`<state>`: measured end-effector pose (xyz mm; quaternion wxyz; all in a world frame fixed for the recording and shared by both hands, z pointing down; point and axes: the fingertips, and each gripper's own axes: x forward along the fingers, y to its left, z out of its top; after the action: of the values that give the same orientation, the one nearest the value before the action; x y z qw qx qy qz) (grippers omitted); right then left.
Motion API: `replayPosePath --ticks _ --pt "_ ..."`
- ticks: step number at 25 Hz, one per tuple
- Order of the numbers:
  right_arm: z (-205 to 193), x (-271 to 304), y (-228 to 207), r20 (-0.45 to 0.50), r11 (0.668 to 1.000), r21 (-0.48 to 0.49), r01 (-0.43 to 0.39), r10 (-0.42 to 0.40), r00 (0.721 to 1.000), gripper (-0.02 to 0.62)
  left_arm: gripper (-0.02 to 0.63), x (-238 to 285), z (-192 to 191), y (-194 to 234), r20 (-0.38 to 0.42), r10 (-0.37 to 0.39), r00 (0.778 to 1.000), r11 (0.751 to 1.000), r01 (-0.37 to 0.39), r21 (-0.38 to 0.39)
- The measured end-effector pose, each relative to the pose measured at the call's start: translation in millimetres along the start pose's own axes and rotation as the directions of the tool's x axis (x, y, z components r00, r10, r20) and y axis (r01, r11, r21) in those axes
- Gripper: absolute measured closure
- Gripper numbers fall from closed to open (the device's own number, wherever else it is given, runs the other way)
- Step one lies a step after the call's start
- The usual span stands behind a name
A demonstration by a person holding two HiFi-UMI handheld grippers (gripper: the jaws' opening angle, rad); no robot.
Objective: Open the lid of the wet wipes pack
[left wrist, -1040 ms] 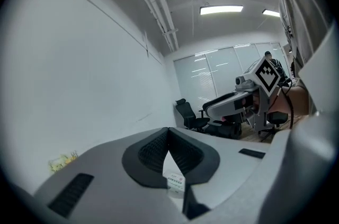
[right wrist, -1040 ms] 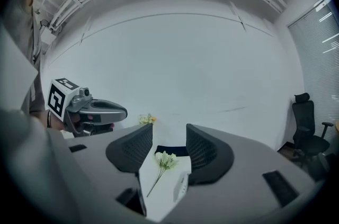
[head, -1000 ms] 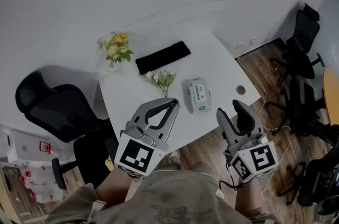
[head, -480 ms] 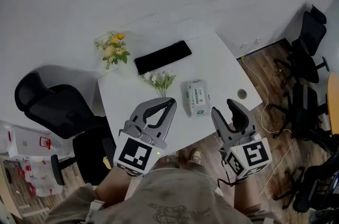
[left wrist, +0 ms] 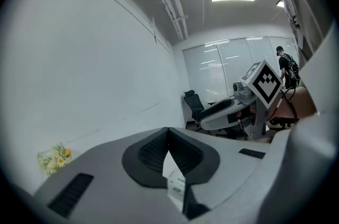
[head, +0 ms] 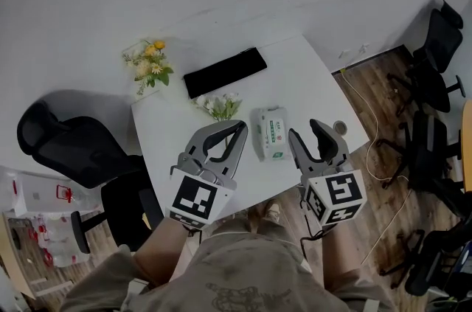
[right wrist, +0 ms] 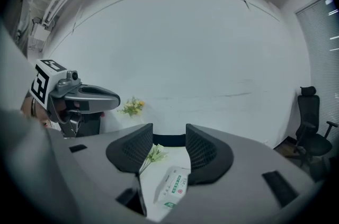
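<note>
The wet wipes pack (head: 271, 132) is white with a green label and lies flat on the white table (head: 310, 78), its lid down. My left gripper (head: 240, 127) hovers just left of the pack, jaws shut with nothing between them. My right gripper (head: 307, 130) hovers just right of it, open and empty. In the left gripper view the pads of the left gripper (left wrist: 168, 132) meet, and the pack (left wrist: 177, 186) shows below them. The right gripper view shows the right gripper (right wrist: 169, 136) with a clear gap, and the pack (right wrist: 172, 186) lies beneath it.
A black flat slab (head: 225, 72) lies at the table's far side. A white flower sprig (head: 219, 105) rests near the pack, and a yellow bunch (head: 150, 61) at the far left corner. A round grommet (head: 340, 127) sits near the right edge. Office chairs (head: 74, 148) stand around.
Both grippers have come forward over the table. The right one moved left towards the pack. The pack has not moved.
</note>
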<state>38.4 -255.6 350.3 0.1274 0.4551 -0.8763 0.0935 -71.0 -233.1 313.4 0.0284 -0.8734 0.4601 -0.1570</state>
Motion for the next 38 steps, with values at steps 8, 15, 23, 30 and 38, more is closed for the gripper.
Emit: replayPosePath --ticks 8,15,23,30,38 --pt "-60 63 -19 -0.118 1.0 -0.021 0.008 -0.011 0.993 0.385 0.591 51 -73 -3 -0.145 -0.034 0.989 0.997 0.025 -0.066" --pt "-128 111 -14 -0.234 0.999 -0.027 -0.026 0.019 0.972 0.385 0.591 84 -149 -17 -0.256 -0.109 0.96 0.984 0.067 -0.167" --pt "-214 150 -3 -0.39 0.996 -0.074 -0.054 0.021 0.92 0.38 0.589 113 -240 -47 -0.367 -0.206 0.907 0.954 0.102 -0.283" --pt "-257 160 -8 -0.449 0.995 -0.093 -0.023 -0.021 0.893 0.376 0.589 127 -287 -56 -0.388 -0.267 0.882 0.92 0.113 -0.375" --pt "-264 161 -6 -0.439 0.986 -0.162 -0.028 -0.046 0.897 0.386 0.588 145 -313 -75 -0.383 -0.341 0.859 0.885 0.156 -0.438"
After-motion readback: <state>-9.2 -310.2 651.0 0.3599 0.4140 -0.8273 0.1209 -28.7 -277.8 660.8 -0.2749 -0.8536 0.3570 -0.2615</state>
